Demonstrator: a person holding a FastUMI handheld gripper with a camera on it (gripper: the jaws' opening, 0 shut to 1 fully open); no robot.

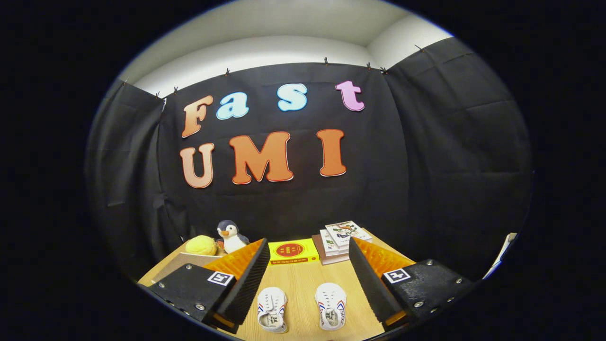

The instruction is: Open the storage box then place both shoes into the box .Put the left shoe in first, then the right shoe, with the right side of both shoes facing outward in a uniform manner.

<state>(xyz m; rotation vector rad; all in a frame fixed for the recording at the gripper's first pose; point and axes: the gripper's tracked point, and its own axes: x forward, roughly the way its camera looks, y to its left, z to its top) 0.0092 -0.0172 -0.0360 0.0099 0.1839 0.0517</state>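
Two small white shoes with red and blue side stripes lie side by side on the wooden table [303,289], toes pointing away from me. The left one [271,309] sits close to my left finger, the other [331,305] nearer my right finger. My gripper [305,277] hovers above them, open wide, with nothing between its fingers. Both shoes lie in the gap between the fingers, below the tips. At the far left a flat brown piece [182,263], perhaps the storage box, shows partly behind my left finger.
A yellow book [292,251] lies flat beyond the fingers at the table's back. To its right stands a stack of books [338,240]. At the back left sit a penguin plush toy [231,235] and a yellow plush ball [201,245].
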